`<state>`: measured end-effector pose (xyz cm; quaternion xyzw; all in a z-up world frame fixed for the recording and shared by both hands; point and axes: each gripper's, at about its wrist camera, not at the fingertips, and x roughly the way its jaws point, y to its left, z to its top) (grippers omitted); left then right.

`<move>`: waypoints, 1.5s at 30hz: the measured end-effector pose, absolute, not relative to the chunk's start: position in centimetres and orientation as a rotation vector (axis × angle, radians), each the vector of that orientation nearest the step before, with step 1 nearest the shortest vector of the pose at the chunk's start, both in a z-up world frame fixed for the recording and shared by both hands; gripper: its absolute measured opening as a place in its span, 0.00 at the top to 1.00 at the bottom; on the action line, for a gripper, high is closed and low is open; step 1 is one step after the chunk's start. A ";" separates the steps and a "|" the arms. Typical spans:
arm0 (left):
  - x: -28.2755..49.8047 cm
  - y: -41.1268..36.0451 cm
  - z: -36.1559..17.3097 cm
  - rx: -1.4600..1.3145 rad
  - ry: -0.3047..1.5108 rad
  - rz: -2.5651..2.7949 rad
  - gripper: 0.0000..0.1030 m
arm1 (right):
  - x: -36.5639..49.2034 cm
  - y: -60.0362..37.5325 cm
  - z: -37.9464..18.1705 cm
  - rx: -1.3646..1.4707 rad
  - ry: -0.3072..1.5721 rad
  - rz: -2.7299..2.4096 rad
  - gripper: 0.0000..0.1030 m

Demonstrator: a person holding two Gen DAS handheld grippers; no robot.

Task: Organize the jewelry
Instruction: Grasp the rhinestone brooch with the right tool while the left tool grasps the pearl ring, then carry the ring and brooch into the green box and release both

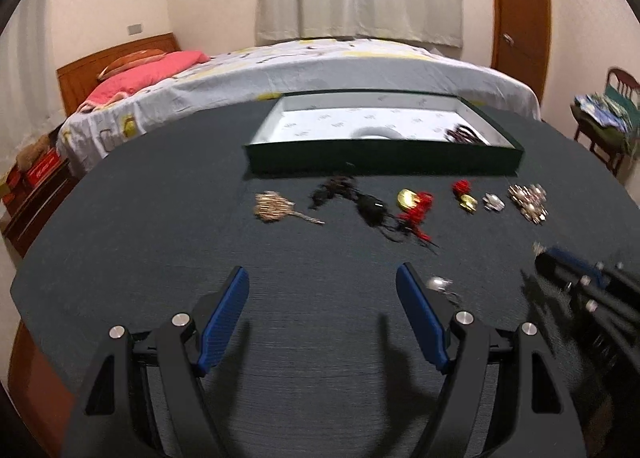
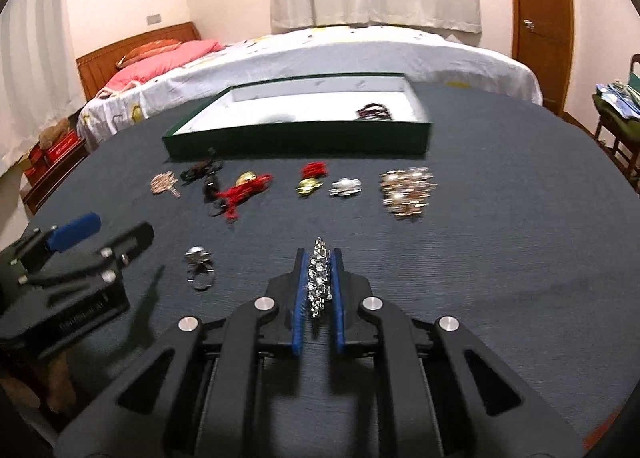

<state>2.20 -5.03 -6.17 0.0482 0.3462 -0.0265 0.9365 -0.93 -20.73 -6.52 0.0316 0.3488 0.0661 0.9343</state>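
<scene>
While clamped: one brooch (image 2: 319, 282), seven loose.

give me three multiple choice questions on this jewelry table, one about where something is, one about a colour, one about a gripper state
1. Where does the silver ring lie?
A. inside the box
B. on the table, between the two grippers
C. on the bed

2. What colour is the outside of the open box?
A. dark green
B. red
C. yellow

3. How is the right gripper?
A. wide open, nothing in it
B. shut on the rhinestone piece
C. shut on the ring

Answers:
1. B: it rests on the dark table, right of the left gripper and left of the right one.
2. A: its outer wall is dark green.
3. B: the sparkling piece sits pinched between the blue pads.
</scene>
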 end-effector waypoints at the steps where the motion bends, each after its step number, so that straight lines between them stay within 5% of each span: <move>1: 2.1 -5.5 -6.2 0.109 0.710 -0.064 0.28 | -1.0 -21.1 -6.5 0.069 0.711 0.127 0.89; 13: 2.1 -10.2 -7.0 0.187 0.737 -0.132 0.30 | -0.9 -24.9 -6.7 0.166 0.705 0.099 0.89; 26: 2.1 -10.0 -8.1 0.194 0.754 -0.185 0.75 | -0.8 -24.6 -7.0 0.163 0.714 0.103 0.89; 45: 2.2 -7.8 -5.6 0.177 0.677 -0.132 0.75 | -0.6 -22.4 -5.9 0.118 0.696 0.138 0.89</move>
